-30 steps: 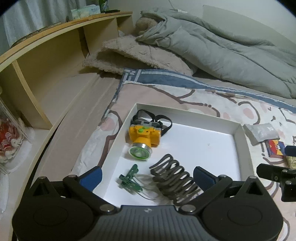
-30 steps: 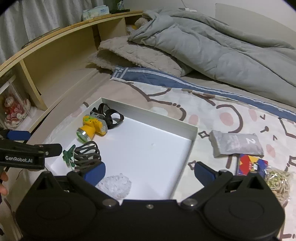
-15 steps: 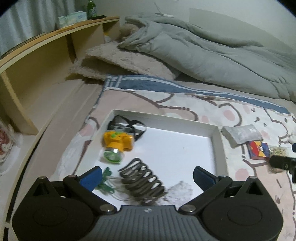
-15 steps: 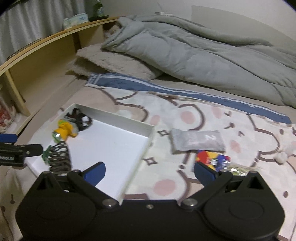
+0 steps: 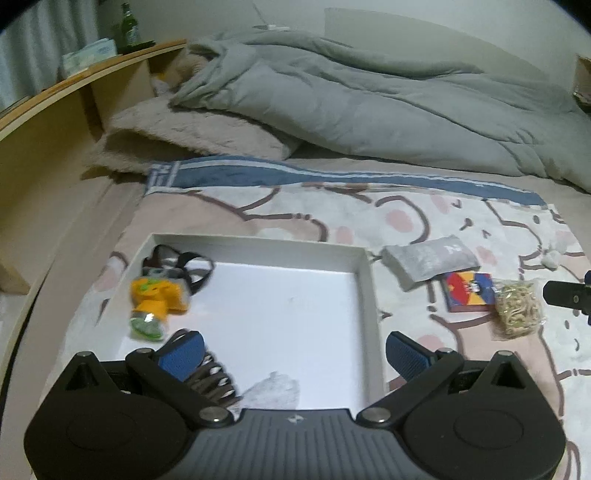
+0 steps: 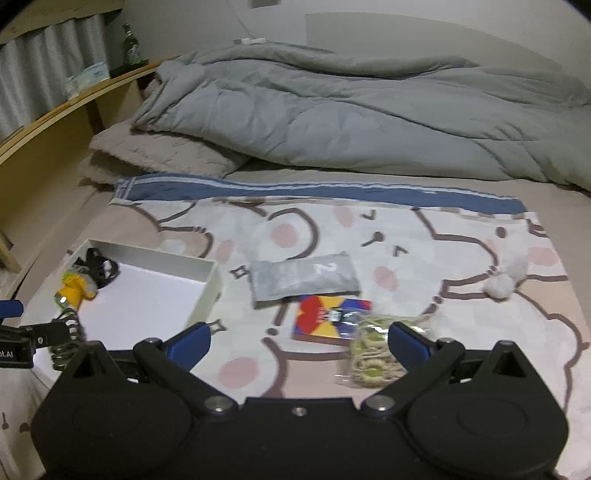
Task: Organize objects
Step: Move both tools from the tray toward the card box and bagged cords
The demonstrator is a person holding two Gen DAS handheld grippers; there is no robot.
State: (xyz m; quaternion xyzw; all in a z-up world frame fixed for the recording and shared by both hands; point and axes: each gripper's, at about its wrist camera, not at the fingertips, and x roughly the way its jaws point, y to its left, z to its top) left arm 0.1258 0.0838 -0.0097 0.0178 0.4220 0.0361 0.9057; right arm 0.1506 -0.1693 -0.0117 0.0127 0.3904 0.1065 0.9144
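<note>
Left tool [image 5: 291,350]: black body, blue-padded fingers spread wide, released, holding nothing; it hovers over the near edge of the shallow white rectangular cardboard tray [image 5: 364,280].

Right tool [image 6: 297,339]: same build, fingers spread wide, released, empty; it hangs over the bed's cartoon-print blanket [image 6: 369,229] to the right of the tray.

Tray contents, near to far: crumpled clear plastic wad [image 5: 273,387] at the near rim; dark grey coiled wavy band [image 5: 210,373], partly behind the left tool's left finger; yellow plastic headlamp with green lens [image 5: 155,299], lying on its side by the left wall; its black elastic strap [image 5: 188,266] bunched in the far left corner. The middle and right of the tray floor are bare white.

Blanket, right of the tray, near to far: clear bag of tan rubber bands [image 6: 369,354], just in front of the right tool's right finger; flat red, yellow and blue printed box [image 6: 328,317], touching the bag; grey fabric pouch marked "2" [image 6: 303,278], just beyond the box; white fluffy pompom [image 6: 500,286], well apart at the right.

Beyond: beige fleece pillow [image 5: 192,136], rumpled grey duvet [image 5: 369,107], wooden headboard shelf [image 5: 74,81] with a green bottle [image 5: 127,29].
</note>
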